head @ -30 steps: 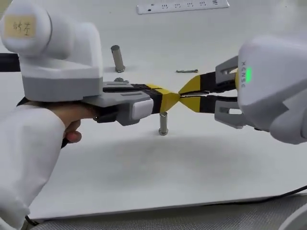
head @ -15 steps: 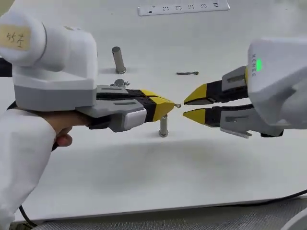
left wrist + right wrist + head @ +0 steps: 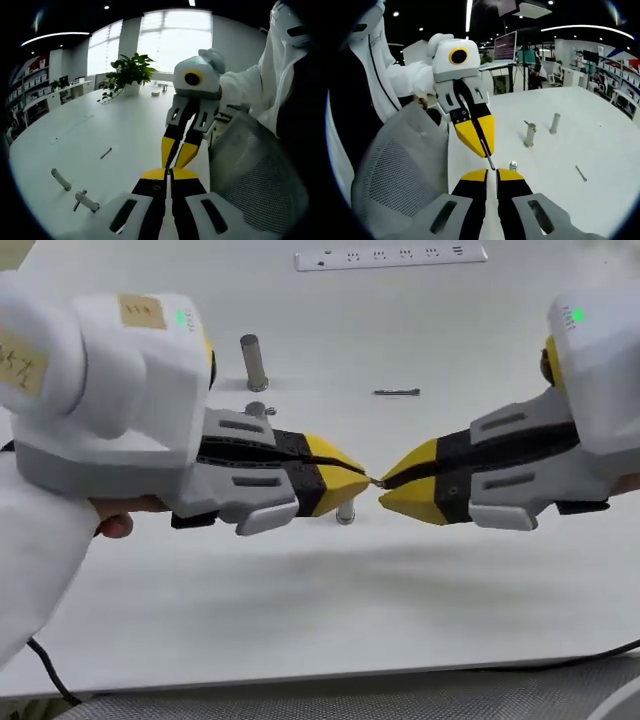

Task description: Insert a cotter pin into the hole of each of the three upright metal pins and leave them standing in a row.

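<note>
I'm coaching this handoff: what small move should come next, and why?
Probably pinch the right gripper on the free end of the cotter pin: the left gripper grips its other end, its tip reaches the right fingers, and the front metal pin looks bare below.

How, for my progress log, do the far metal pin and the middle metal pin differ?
The middle metal pin has a cotter pin through its top; the far metal pin has none. In the head view the far metal pin shows whole, the middle metal pin mostly hidden behind the left hand-held gripper. Both stand upright.
</note>
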Tool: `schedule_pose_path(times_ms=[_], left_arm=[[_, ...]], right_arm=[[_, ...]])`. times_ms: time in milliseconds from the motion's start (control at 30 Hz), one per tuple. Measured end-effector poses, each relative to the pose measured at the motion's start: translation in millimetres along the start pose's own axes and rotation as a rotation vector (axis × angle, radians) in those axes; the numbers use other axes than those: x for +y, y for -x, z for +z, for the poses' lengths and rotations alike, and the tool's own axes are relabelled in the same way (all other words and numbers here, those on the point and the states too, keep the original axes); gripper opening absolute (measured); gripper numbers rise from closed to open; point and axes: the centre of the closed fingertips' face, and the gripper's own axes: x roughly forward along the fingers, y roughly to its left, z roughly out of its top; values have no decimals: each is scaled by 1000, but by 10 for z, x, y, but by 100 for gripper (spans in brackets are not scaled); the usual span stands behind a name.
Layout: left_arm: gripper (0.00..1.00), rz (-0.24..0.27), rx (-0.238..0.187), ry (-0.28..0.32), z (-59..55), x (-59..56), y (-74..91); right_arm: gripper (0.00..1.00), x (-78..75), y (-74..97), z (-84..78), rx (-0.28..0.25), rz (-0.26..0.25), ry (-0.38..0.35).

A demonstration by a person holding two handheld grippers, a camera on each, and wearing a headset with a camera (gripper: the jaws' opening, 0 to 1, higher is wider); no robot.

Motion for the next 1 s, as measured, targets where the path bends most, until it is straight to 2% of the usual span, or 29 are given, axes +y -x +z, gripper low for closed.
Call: schedule_pose_path(times_ms=[100,300,400,600,700,767,833,1000], left_arm=[[0,-10,-5,-4,40,-91,-36],[0,-20,8,-32,-3,-89,-18],[0,-39,14,-46,-16,-116,-16],[0,-45,18,-60,-11,-161,-32],[0,-50,28,-89,-19,-194,-40],[0,-49,40,-106,9,-254,-110],[0,-61,58,-116,-23,-269,-119],[0,-77,66,-125,67,-402,-265]], right_arm=[[0,21,-24,-30,17,4,13],[0,106,-34,-26,25,16,12],[0,134,-29,11,5,25,-1],[0,124,-25,5,12,34,6],[0,127,-10,1,11,41,14],[0,121,3,-1,12,43,22],[0,137,15,-4,19,59,34],[0,152,51,-28,40,87,73]])
